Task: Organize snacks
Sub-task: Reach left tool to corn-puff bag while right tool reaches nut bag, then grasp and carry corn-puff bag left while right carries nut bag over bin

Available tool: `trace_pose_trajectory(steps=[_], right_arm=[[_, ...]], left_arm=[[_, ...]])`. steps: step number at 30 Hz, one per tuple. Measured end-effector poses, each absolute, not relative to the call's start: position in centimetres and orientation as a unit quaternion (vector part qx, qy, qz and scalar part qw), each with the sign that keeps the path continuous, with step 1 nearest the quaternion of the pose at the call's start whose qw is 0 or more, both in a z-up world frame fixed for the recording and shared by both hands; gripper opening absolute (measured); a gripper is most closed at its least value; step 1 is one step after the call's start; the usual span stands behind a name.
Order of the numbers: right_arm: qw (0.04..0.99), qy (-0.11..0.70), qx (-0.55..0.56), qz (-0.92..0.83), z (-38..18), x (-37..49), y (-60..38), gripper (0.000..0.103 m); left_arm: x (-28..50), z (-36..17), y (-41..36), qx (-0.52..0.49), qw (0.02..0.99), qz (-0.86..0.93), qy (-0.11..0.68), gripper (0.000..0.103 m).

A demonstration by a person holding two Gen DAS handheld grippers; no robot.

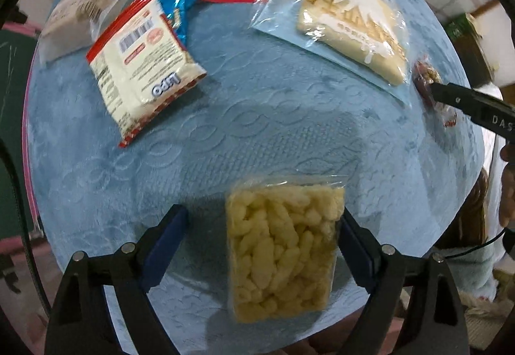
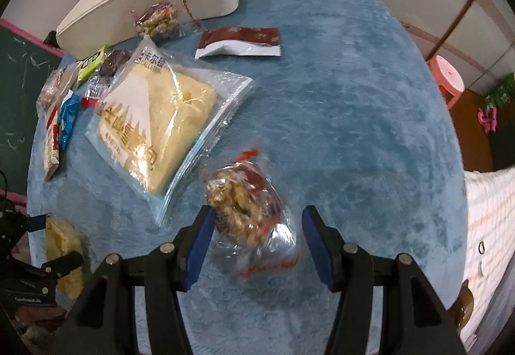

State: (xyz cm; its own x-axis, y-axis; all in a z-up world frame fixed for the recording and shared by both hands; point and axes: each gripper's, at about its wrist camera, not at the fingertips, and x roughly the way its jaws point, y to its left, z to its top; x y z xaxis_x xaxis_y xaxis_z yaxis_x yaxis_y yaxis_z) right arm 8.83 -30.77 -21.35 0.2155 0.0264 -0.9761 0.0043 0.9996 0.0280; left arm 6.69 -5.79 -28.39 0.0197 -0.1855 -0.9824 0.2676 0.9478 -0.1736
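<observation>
Left wrist view: clear packet of pale yellow puffs [image 1: 280, 245] between open jaws, right pad touching.

a blue textured cloth [image 2: 354, 116] covers the table, with a pink stool [image 2: 449, 78] at two o'clock and a green chalkboard [image 2: 19, 91] at nine.
</observation>
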Motion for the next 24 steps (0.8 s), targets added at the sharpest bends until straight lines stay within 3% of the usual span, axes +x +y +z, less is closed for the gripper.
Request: trace_pose_trajectory(steps=[2, 4, 6, 7, 9, 10, 24], right_arm=[[0.778, 0.627, 0.014, 0.016, -21.5, 9.2, -30.6, 0.06], [0.768, 0.639, 0.019, 0.029, -22.1, 9.6, -30.4, 0.059], [0.755, 0.654, 0.021, 0.044, -22.8, 9.7, -30.1, 0.058], [0.751, 0.658, 0.022, 0.048, -23.1, 9.7, -30.0, 0.054], [0.755, 0.652, 0.022, 0.061, -22.8, 9.5, -30.1, 0.037], [0.75, 0.656, 0.036, 0.073, -22.6, 9.6, -30.2, 0.034], [0.784, 0.605, 0.067, 0.125, -14.5, 11.1, -30.8, 0.034]], left_arm=[[6.2, -28.3, -5.0, 0.023, 0.713, -0.153, 0.684, 0.088], [6.2, -28.2, -4.7, 0.022, 0.711, -0.151, 0.686, 0.081], [6.3, -27.9, -4.4, 0.01, 0.708, -0.154, 0.69, 0.062], [6.2, -27.5, -4.4, 0.006, 0.707, -0.153, 0.69, 0.06], [6.3, -27.1, -4.0, -0.005, 0.702, -0.152, 0.695, 0.059], [6.4, -27.0, -3.5, -0.009, 0.701, -0.151, 0.697, 0.059], [12.8, -15.9, -1.5, -0.047, 0.781, -0.155, 0.603, 0.058]])
